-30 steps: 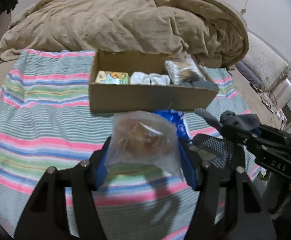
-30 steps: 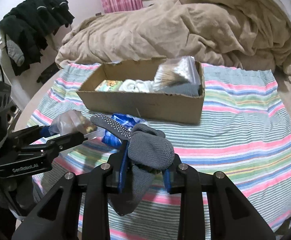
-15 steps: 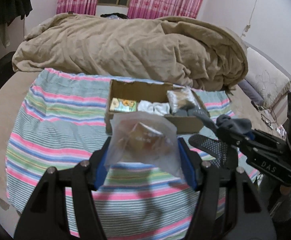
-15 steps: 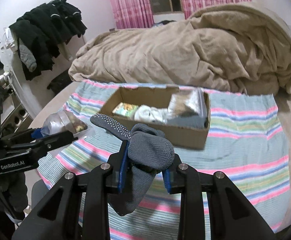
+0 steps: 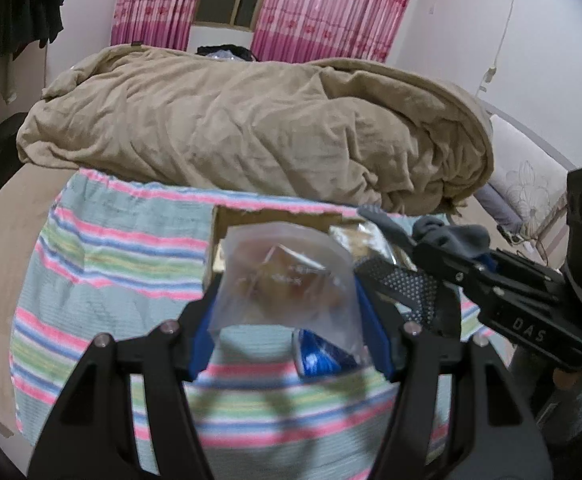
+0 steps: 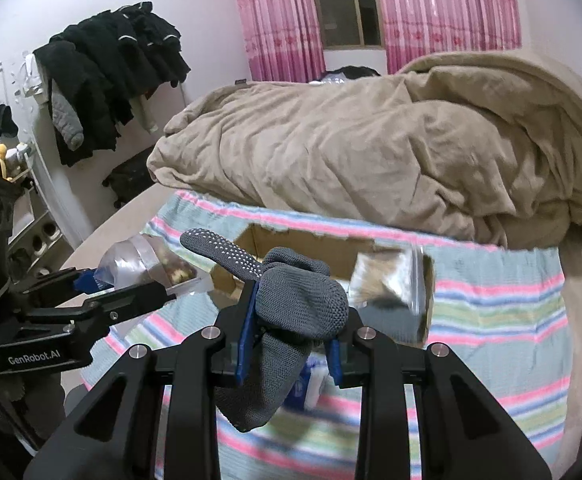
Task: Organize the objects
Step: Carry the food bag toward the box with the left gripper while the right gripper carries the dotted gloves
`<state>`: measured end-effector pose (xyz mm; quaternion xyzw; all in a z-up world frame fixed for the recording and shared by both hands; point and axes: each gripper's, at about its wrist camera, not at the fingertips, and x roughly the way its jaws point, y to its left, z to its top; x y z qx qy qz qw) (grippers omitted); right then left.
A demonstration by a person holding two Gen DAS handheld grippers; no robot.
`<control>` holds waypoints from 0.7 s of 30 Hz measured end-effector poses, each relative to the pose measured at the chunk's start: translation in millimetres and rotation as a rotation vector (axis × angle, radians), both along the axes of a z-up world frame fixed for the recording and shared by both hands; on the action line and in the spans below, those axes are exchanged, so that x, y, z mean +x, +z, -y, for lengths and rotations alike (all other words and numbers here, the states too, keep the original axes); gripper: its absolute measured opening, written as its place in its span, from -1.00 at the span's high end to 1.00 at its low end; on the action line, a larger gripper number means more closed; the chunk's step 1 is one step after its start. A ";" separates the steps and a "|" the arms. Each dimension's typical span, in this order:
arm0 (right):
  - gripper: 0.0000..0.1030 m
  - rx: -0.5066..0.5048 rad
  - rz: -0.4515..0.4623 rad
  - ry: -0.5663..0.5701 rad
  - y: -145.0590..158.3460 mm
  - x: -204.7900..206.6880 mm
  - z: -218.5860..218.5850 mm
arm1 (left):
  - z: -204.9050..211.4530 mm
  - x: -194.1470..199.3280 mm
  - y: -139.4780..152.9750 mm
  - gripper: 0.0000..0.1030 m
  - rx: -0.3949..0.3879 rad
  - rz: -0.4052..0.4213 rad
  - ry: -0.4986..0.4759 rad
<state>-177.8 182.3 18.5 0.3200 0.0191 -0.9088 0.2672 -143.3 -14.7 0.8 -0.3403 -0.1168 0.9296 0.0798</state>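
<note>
The left hand-held gripper point(image 5: 287, 312) is pinching a clear plastic bag with brown snack pieces inside point(image 5: 287, 280), its blue pads pressing on the bag's two sides. The bag is hanging in the air above the striped bed cover, just in front of the box. The right hand-held gripper point(image 6: 291, 332) is squeezing a grey knitted glove with white grip dots point(image 6: 291, 300); one glove finger is sticking up to the left and the cuff is hanging down below the pads.

The two grippers are sitting close side by side, so there is little room between them. Under them, a shiny blue packet point(image 5: 319, 356) is lying on the pink, green and blue striped cover point(image 5: 103, 248).

Just past the bag and glove, an open brown cardboard box point(image 6: 311, 248) is sitting on the striped cover. Another clear bag of brown stuff point(image 6: 387, 280) is leaning at the box's right end, filling that side. The rest of the inside is hidden behind the held things.

Behind the box, a big crumpled tan blanket point(image 5: 251, 128) is piling up like a wall right by the box's far edge. The striped cover is lying bare to the left and right of the box. Dark clothes point(image 6: 107, 72) are hanging on the far left wall, and pink curtains point(image 6: 443, 12) are hanging at the window.
</note>
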 end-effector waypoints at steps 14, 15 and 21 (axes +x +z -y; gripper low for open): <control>0.40 -0.001 0.000 0.028 -10.3 -59.7 30.0 | 12.7 -60.7 -23.7 -0.23 0.002 0.012 -0.016; 0.39 -0.005 0.004 0.028 -13.0 -63.1 31.3 | 13.5 -64.6 -26.9 -0.23 0.005 0.017 -0.018; 0.39 -0.020 0.058 0.026 -38.5 -88.1 37.5 | 15.9 -91.1 -53.9 -0.23 0.021 0.058 -0.024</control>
